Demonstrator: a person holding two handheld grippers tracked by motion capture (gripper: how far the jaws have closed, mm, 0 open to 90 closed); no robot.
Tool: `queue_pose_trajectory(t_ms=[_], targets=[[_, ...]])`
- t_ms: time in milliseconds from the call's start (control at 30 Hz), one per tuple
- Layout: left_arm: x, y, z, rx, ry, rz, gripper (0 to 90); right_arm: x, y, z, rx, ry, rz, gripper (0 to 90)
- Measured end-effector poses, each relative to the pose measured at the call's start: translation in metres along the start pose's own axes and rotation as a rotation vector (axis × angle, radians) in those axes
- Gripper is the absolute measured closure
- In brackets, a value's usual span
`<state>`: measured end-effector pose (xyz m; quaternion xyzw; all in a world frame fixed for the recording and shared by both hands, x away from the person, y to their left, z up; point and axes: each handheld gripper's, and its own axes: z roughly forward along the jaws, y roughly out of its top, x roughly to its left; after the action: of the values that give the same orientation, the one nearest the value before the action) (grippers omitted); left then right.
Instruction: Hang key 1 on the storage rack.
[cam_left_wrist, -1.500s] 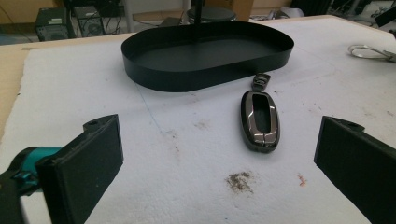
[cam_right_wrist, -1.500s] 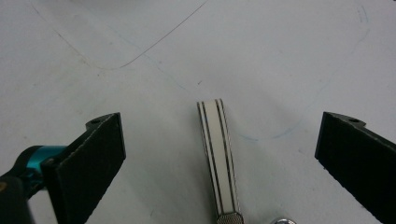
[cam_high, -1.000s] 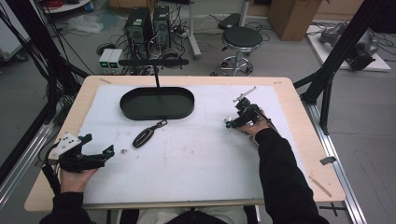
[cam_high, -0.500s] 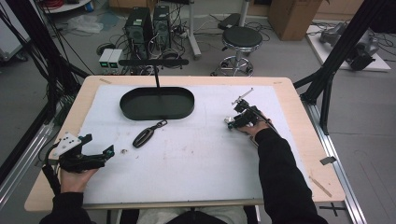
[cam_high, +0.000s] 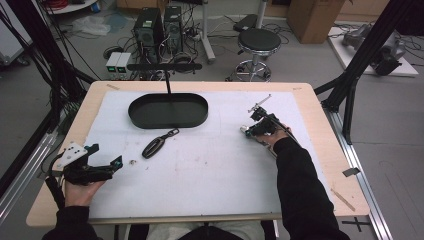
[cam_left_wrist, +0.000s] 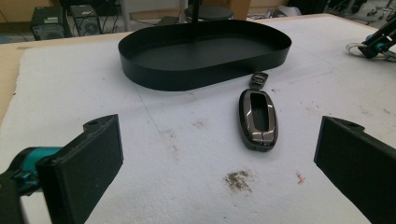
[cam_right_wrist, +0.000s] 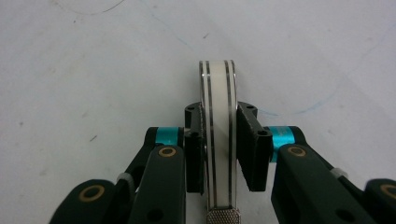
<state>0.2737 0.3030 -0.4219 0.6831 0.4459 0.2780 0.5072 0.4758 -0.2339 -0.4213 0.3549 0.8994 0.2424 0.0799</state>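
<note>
Both jaws of my right gripper (cam_right_wrist: 219, 140) pinch the white, black-striped ring-shaped object (cam_right_wrist: 218, 135) edgewise between them, ready for lifting.

Looked like a lab: black desktop computer towers (cam_high: 159, 27) amid tangled cables on grey floor, black round stool (cam_high: 257, 40), black metal rig struts (cam_high: 367, 52), brown cardboard box (cam_high: 311, 17).

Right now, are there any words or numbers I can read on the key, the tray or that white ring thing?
None can be read.
Key fob: no letters show on its dark glossy face.
Tray: plain black, no label.
White ring clamped in the right hand-held gripper: two dark stripes along its edge, no writing.
Grey boxes on the floor: too small to read.
</note>
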Motion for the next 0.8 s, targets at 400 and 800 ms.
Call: queue_pose_trajectory(t_ms=[400, 800], targets=[[0.000, 0.000, 0.000, -0.004, -0.002, 0.000, 1.7, -0.008, -0.003, -0.027, -0.086, -0.016, 0.066, 74.7], [-0.001, 0.000, 0.000, -0.007, -0.002, -0.003, 1.7, -0.009, -0.009, -0.065, -0.220, 0.028, 0.107, 74.7]])
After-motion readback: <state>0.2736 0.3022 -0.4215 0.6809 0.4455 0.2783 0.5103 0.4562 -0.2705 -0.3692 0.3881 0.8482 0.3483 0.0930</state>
